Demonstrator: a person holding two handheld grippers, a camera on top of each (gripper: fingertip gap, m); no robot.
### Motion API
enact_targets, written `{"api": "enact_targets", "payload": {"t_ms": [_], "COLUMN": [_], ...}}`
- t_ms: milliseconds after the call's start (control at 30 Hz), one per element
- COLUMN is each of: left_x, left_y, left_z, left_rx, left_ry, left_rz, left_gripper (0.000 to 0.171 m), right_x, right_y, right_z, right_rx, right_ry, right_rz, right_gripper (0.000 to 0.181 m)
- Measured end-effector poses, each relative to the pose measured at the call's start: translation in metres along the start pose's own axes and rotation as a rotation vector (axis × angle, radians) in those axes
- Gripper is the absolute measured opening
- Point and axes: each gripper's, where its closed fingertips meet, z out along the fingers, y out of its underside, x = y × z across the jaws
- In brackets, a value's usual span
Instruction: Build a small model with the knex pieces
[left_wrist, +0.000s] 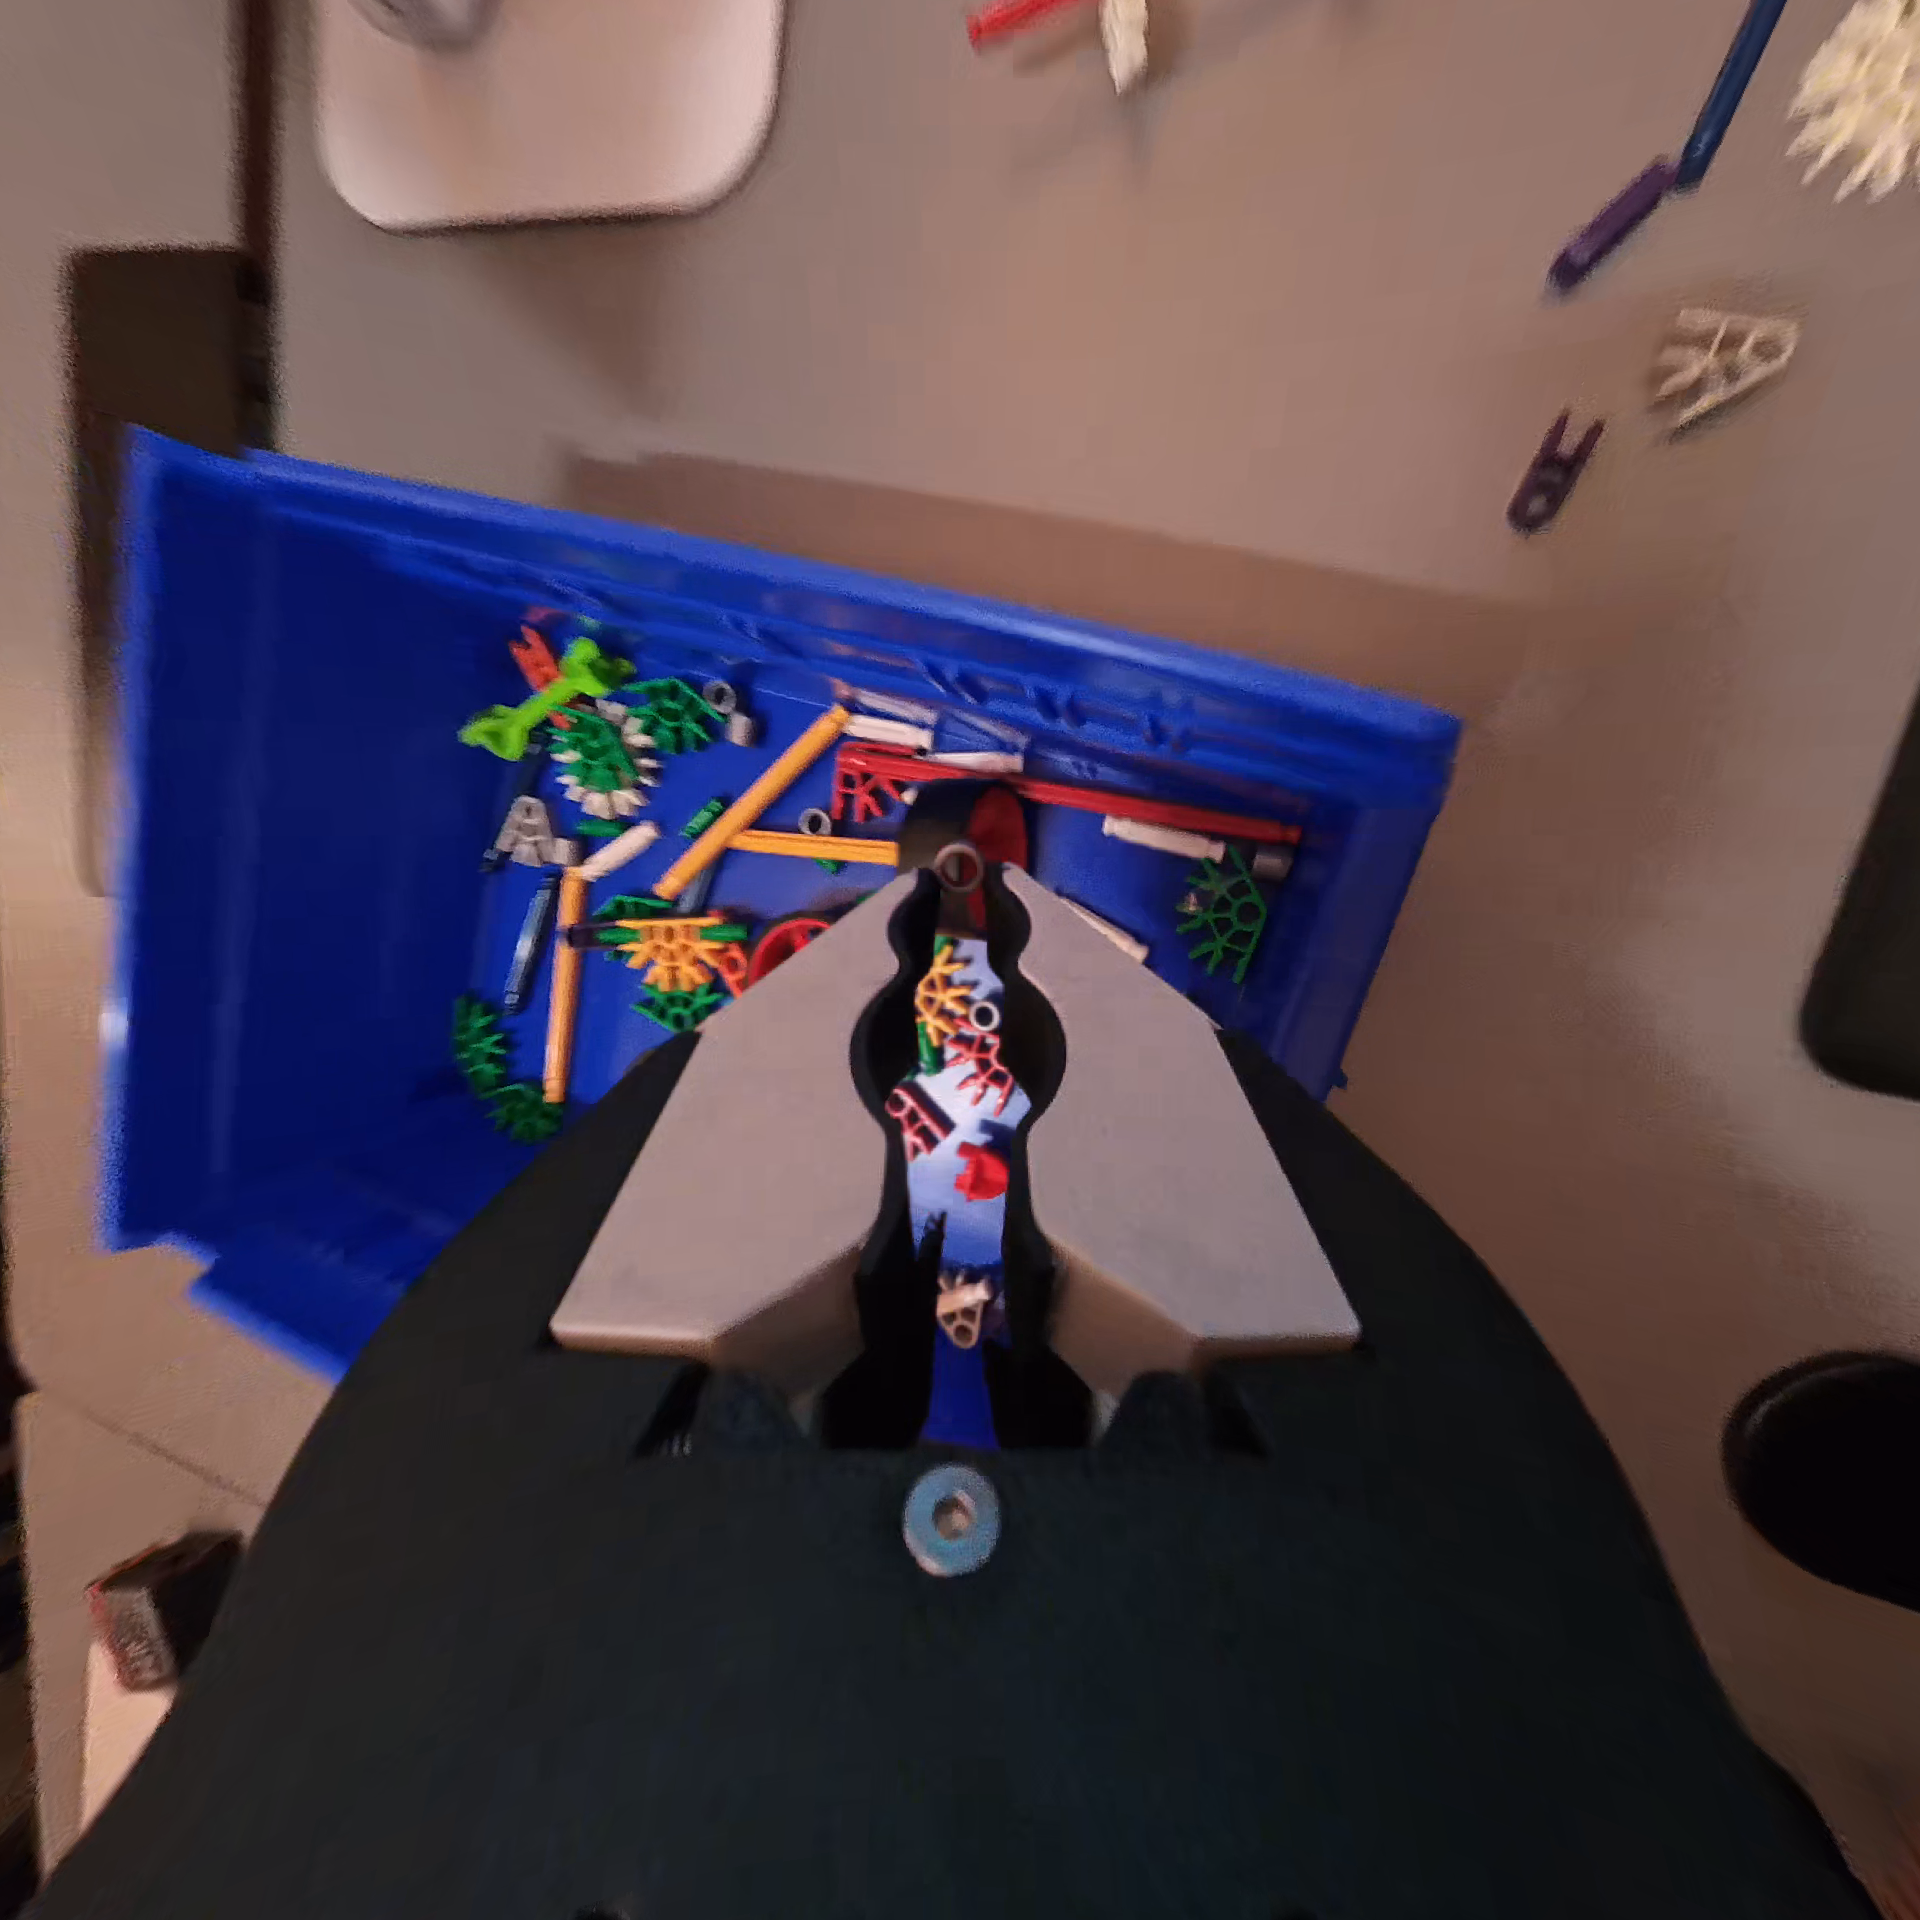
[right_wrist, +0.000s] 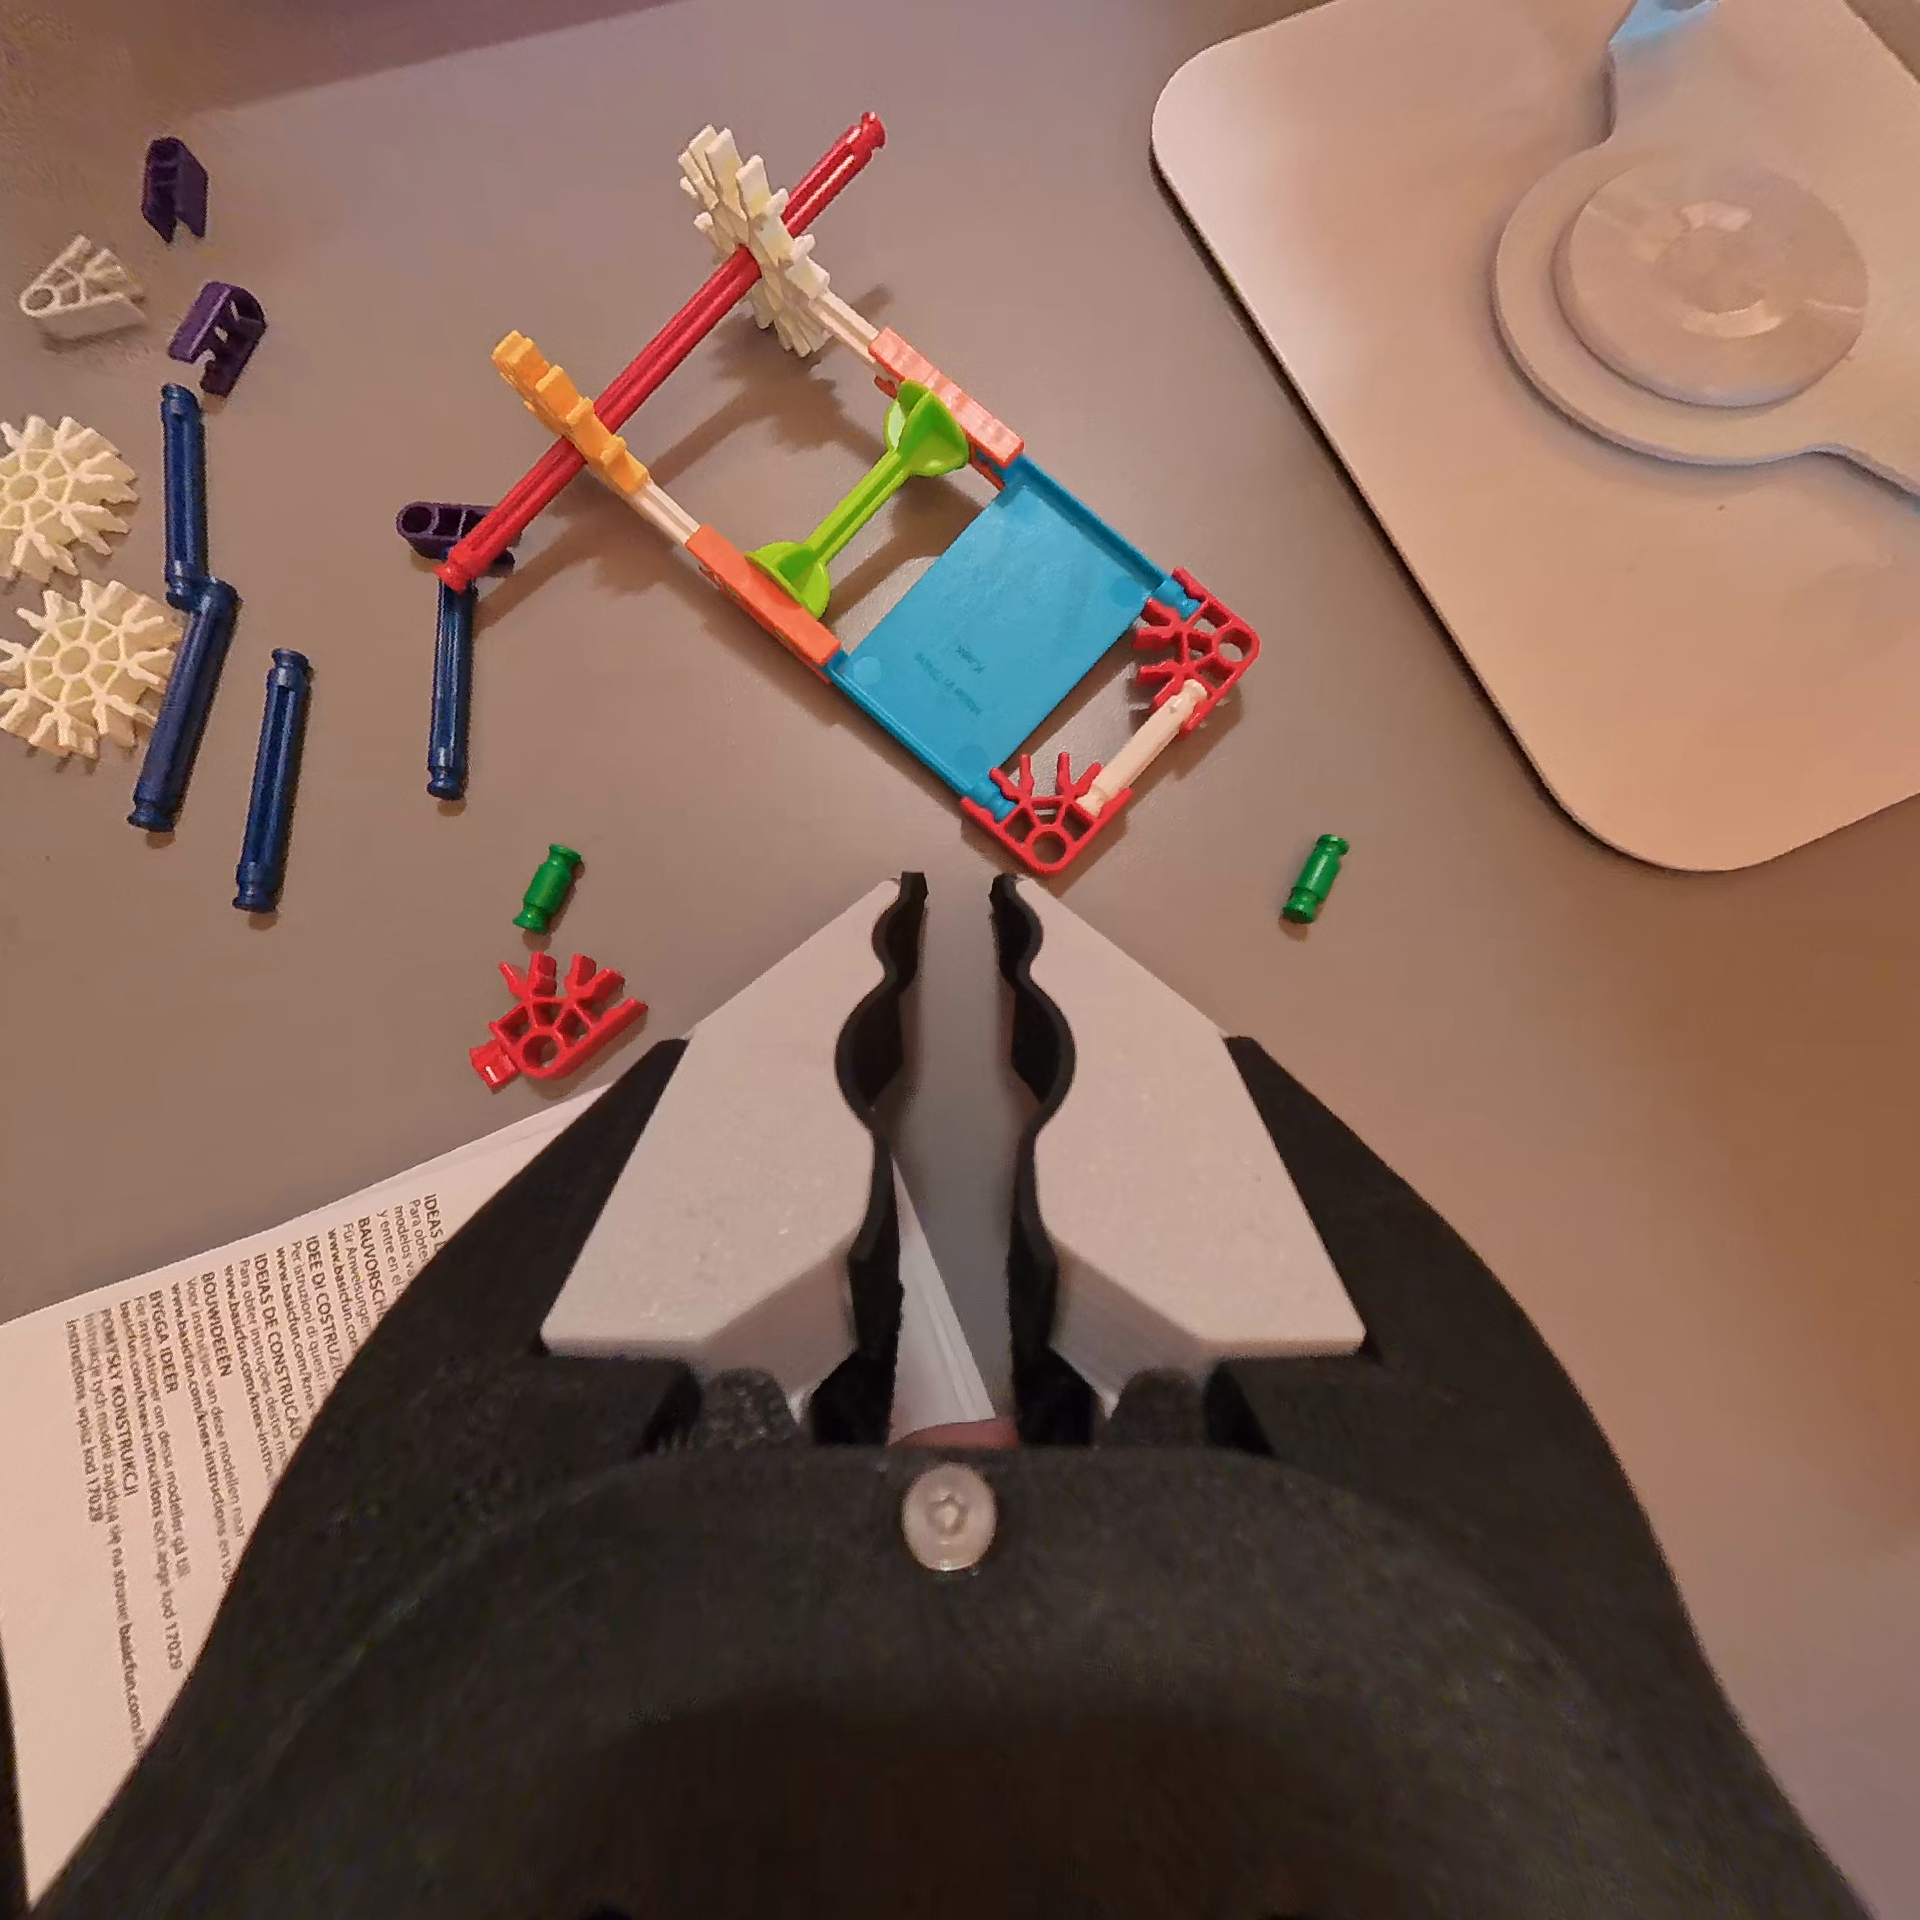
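In the left wrist view, my left gripper (left_wrist: 958, 878) hangs over a blue bin (left_wrist: 312, 883) of loose toy rods and connectors. Its tips are shut on a small grey ring piece (left_wrist: 958, 864). The view is blurred. In the right wrist view, my right gripper (right_wrist: 957, 885) is slightly open and empty just above the table. It is right in front of the red corner connector (right_wrist: 1044, 821) of a built toy frame with a blue panel (right_wrist: 997, 634), a red rod (right_wrist: 665, 343) and a lime green piece (right_wrist: 852, 499).
Near the right gripper lie two short green rods (right_wrist: 549, 886) (right_wrist: 1314, 878), a red connector (right_wrist: 551, 1023), blue rods (right_wrist: 272, 779), white snowflake connectors (right_wrist: 62, 494), purple clips (right_wrist: 218, 332) and a printed sheet (right_wrist: 156, 1455). A pale pad (right_wrist: 1558, 520) is at the far right. My right fingertips sit around 35 cm from my left ones. To reach the red rod (right_wrist: 665, 343) in a straight line is about 12 cm for my right fingers, about 25 cm for my left.
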Motion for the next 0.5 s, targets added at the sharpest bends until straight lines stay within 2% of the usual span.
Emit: {"api": "enact_targets", "payload": {"t_ms": [133, 233, 367, 500], "left_x": [0.004, 0.027, 0.068, 0.112], "left_y": [-0.044, -0.078, -0.112, -0.132], "left_z": [-0.034, -0.035, -0.007, 0.037], "left_rx": [0.094, 0.140, 0.141, 0.111], "left_ry": [-0.033, 0.007, 0.086, 0.160], "left_rz": [0.015, 0.035, 0.081, 0.091], "left_gripper": [0.007, 0.007, 0.007, 0.007], "right_x": [0.005, 0.007, 0.008, 0.007], "right_y": [-0.009, -0.013, -0.016, -0.016], "right_z": [-0.006, -0.010, -0.013, -0.013], "right_rx": [0.052, 0.075, 0.085, 0.080], "right_ry": [0.013, 0.030, 0.051, 0.061], "right_rz": [0.028, 0.032, 0.019, 0.002], "right_gripper": [0.012, 0.012, 0.012, 0.012]}}
